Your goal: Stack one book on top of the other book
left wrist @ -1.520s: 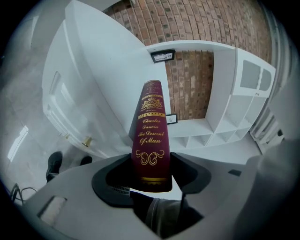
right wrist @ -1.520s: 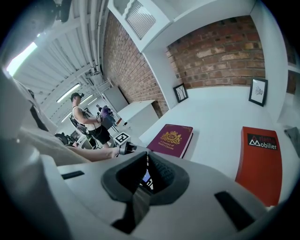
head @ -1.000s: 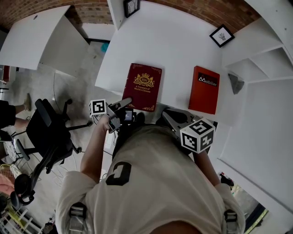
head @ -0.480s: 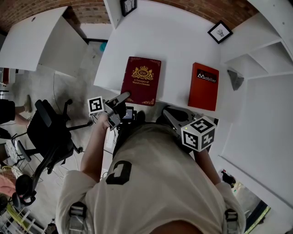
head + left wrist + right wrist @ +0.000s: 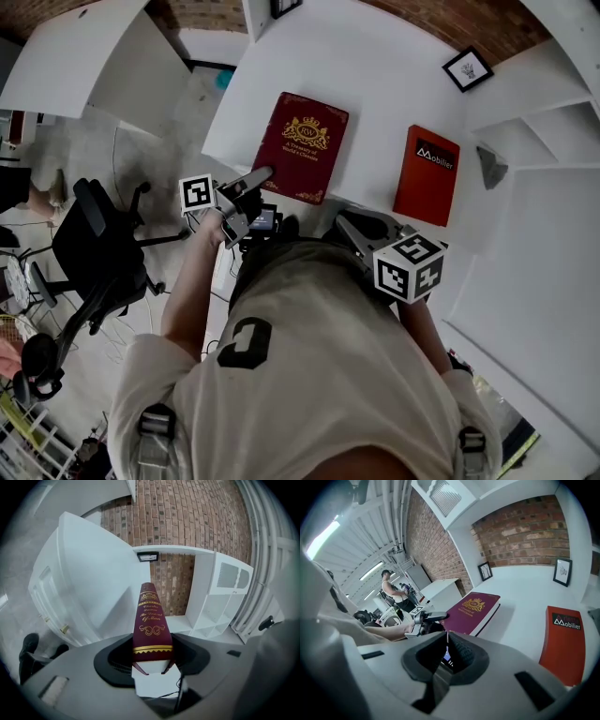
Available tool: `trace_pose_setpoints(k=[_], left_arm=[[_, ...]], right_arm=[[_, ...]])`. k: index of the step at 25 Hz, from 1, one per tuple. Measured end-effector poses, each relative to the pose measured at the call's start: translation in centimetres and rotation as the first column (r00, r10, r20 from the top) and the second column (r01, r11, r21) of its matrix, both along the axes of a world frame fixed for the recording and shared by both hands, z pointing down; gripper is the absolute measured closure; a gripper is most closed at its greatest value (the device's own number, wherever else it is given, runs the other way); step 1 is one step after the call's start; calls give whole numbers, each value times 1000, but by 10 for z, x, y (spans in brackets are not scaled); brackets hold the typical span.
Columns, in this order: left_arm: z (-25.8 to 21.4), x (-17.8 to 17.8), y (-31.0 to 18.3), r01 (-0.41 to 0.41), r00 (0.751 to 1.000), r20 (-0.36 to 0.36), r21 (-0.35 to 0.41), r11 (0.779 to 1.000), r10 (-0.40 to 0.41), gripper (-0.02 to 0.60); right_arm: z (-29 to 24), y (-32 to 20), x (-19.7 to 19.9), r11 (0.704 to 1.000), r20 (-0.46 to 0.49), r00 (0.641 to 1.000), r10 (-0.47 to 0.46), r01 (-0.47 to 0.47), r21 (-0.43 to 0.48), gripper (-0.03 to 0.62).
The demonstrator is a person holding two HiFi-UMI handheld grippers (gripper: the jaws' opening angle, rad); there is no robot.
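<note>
A maroon book point(image 5: 305, 145) with a gold crest lies on the white table point(image 5: 375, 66), turned a little askew. My left gripper point(image 5: 258, 178) is shut on its near left edge. In the left gripper view the gold-lettered spine point(image 5: 150, 620) stands up between the jaws of the left gripper point(image 5: 151, 660). A red book point(image 5: 429, 175) lies flat to the right, apart from it. My right gripper point(image 5: 349, 221) hovers at the table's near edge between the two books, its jaws together on nothing. From the right gripper point(image 5: 447, 641) both the maroon book point(image 5: 473, 611) and the red book point(image 5: 565, 639) show.
Two framed pictures point(image 5: 466, 68) point(image 5: 286, 7) stand at the table's far side. A small grey object point(image 5: 489, 167) sits right of the red book, by white shelving point(image 5: 553, 112). A black office chair point(image 5: 94, 253) stands on the floor to the left.
My left gripper has risen and moved along the maroon book's left edge, and the book now sits more askew. The right gripper has stayed put.
</note>
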State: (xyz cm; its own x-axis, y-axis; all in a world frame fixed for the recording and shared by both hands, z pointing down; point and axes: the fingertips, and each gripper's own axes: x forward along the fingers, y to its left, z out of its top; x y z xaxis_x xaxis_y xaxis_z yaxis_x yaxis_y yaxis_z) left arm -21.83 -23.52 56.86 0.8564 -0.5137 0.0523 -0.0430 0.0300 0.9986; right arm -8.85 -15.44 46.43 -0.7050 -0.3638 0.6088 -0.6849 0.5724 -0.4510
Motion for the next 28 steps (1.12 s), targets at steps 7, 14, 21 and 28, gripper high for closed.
trace_pose_setpoints(k=[7,14,21,28], left_arm=[[3,-14,6,30,999,-37,-12,999,-30,368],[6,-22,8,61,996,-66,-38,997,-63,368],[7,-24,2,32,997,-67,-36,999,-34,368],[2,-18,3,29,995,-90,-24,999,-31,368]], right_arm=[[4,8,-14,1000,-22,1000,-10,10,-7,588],[4,13,-21,1000,-46,999,-15,14,-6,588],[7,22,-27,1000,-52,999,-11,10,-25,588],[7,24,-14,998,-56,996,62,-63,-17,588]])
